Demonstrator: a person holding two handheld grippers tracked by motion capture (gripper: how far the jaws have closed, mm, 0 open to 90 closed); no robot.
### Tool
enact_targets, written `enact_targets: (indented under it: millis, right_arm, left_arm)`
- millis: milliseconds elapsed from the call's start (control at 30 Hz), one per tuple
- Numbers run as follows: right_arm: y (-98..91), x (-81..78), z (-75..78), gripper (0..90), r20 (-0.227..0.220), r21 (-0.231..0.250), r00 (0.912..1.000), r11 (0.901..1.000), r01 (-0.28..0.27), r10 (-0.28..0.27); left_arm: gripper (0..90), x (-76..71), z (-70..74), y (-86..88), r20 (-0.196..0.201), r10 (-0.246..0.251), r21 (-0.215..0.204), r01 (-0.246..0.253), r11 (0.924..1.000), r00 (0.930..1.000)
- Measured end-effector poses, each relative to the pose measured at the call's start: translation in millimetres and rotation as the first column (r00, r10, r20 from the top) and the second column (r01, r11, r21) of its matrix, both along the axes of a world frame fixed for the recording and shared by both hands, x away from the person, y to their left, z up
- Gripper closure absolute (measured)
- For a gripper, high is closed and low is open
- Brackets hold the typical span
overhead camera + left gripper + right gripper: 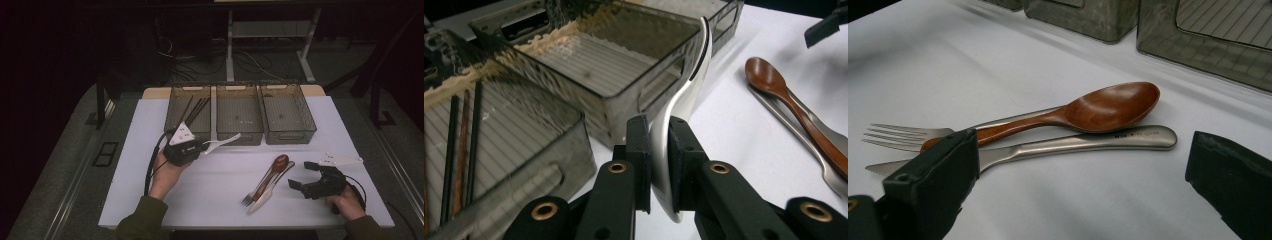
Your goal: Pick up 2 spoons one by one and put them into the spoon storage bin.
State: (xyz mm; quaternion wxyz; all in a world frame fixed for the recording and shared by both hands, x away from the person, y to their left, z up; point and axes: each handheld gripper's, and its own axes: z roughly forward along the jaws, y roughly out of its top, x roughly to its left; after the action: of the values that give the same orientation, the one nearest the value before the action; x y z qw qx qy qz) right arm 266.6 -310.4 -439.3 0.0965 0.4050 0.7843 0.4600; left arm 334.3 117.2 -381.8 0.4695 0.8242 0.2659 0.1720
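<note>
The left gripper (202, 146) has its jaws closed tight on a white spoon (684, 100), pinching it across the handle so the bowl juts out past the fingertips toward the bins. In the high view the spoon (223, 142) hangs clear of the table, just in front of the near wall of the middle bin (239, 134), which looks empty; a grip that far back leaves the bowl free to go over the rim first. The left bin (176, 102) holds dark chopsticks (459, 150), and the right bin (287, 135) looks bare, so the sorting seems to be one kind to each bin.

To the right and nearer the person, the right gripper (306, 176) rests low with its jaws spread wide and nothing between them. It faces the brown wooden spoon (1088, 112), the knife (1073, 145) and the fork (903, 136), which lie crossed in a heap on the white table (210, 200), probably waiting for its turn.
</note>
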Motion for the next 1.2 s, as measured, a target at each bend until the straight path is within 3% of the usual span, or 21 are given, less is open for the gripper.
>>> enact_targets:
  millis: [367, 633, 733, 1200]
  right_arm:
    - [0.6, -0.4, 0.3, 0.8, 0.000, 0.001, 1.0000, 1.0000, -0.001, 0.001]
    - [-0.2, -0.4, 0.1, 0.8, 0.000, 0.003, 1.0000, 1.0000, 0.002, -0.002]
    - [-0.1, -1.0, 0.3, 0.8, -0.006, 0.005, 1.0000, 1.0000, 0.003, -0.003]
    - [-1.9, -1.4, 0.2, 0.8, -0.008, 0.008, 0.9999, 0.9999, 0.008, -0.008]
  left_arm:
    - [80.5, 21.6, 10.8, -18.1, 0.045, -0.008, 0.031, 0.006, 0.9995, 0.9990]
    - [80.4, 42.0, 15.7, -32.9, 0.046, -0.019, 0.051, 0.017, 0.9986, 0.9988]
    - [80.4, 49.9, 17.4, -38.6, 0.052, -0.032, 0.079, 0.028, 0.9965, 0.9981]
    - [80.4, 77.0, 6.9, -65.1, 0.040, -0.048, 0.113, 0.044, 0.9926, 0.9980]
